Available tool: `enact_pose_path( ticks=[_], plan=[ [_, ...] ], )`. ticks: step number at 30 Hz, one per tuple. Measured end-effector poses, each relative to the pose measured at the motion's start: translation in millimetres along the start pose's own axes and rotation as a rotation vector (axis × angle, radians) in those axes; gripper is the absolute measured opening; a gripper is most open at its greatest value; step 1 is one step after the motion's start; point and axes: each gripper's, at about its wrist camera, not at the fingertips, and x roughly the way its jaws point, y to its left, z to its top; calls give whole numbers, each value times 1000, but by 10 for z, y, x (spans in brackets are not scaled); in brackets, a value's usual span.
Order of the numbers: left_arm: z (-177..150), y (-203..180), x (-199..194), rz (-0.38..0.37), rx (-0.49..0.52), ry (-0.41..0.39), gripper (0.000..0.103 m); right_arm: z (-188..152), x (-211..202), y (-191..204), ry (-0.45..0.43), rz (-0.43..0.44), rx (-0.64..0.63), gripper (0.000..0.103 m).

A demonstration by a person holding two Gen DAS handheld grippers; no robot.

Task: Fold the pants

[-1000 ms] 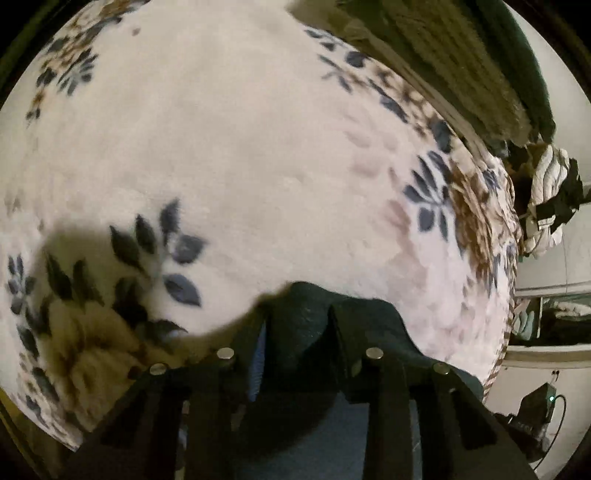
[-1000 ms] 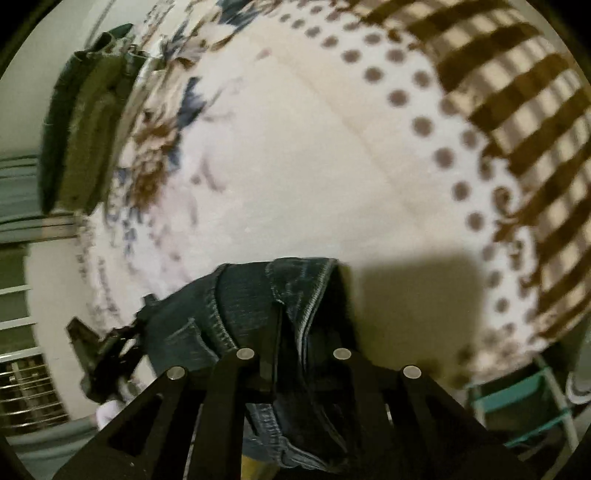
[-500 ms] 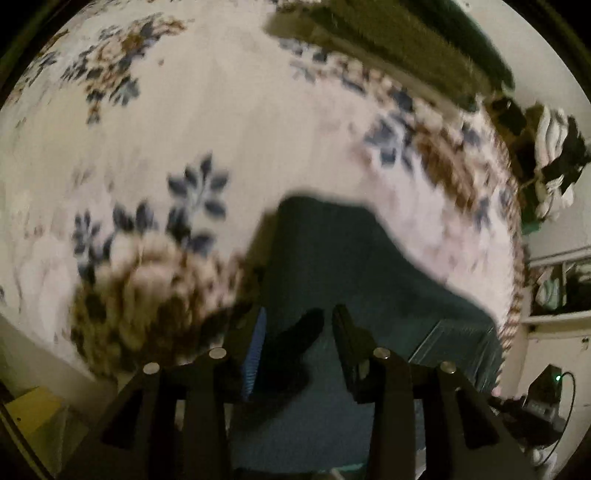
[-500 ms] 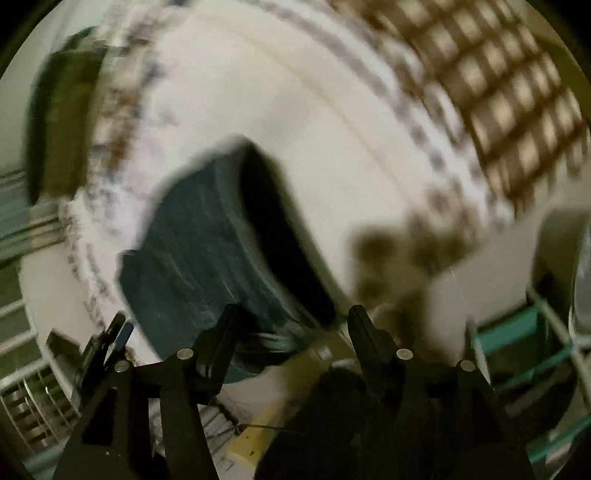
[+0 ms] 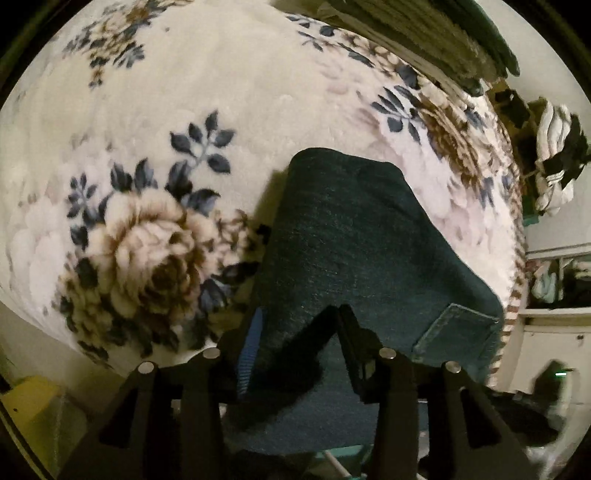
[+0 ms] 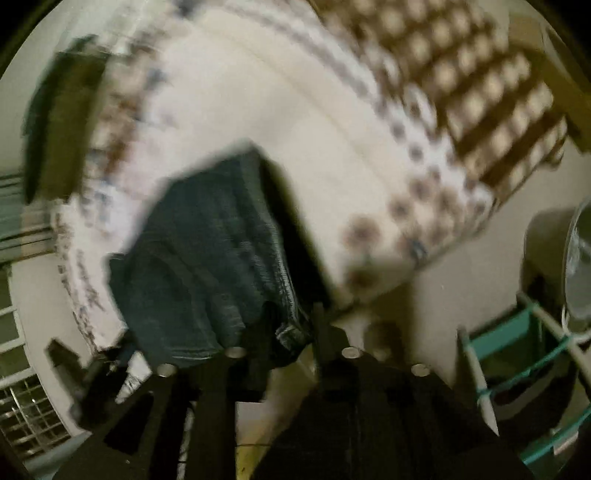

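The dark blue jeans lie folded in a compact block near the edge of a bed with a cream floral blanket. A back pocket shows at the right. My left gripper is open, its fingers just over the near edge of the jeans, holding nothing. In the blurred right wrist view the jeans lie left of centre on the blanket. My right gripper is open beside the jeans' near right corner, out past the bed's edge.
A green folded blanket lies at the bed's far side. Clothes hang on a rack to the right. A teal rack and a fan stand right of the bed. A window grille is at lower left.
Both grippers let go of the jeans, opened, and drew back toward the bed's edge. The jeans now lie folded on the blanket.
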Motion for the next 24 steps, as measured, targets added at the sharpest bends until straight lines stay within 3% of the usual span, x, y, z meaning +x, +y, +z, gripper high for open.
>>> enact_pose_path(
  ticks=[1,2,4,6,9,12,15,18,20,24],
  plan=[
    [-6,36,-14,-22,-15,4,44,19,31,-56,5,24,24,48],
    [-15,75,-24,-44,-33,10,50,8,9,-80,-1,78,24,53],
    [-35,190,-20,-108,-95,22,66,-67,-94,-120,-34,178,24,78],
    [-64,312,6,-126,-157,26,84,-191,-102,-191,-35,267,37,96],
    [-86,488,218,-151,-264,75,84,-298,178,-243,21,370,59,98],
    [-100,563,374,-193,-303,99,84,-293,517,-214,26,432,83,98],
    [-84,500,384,-185,-255,92,84,-232,696,-123,-54,473,92,98],
    [-60,411,398,-170,-206,94,84,-263,576,-52,-157,524,101,95],
    [-48,363,424,-162,-174,95,84,-291,473,84,-200,512,57,90],
    [-18,299,512,-160,-116,81,95,-206,675,87,-166,471,66,89]
  ],
)
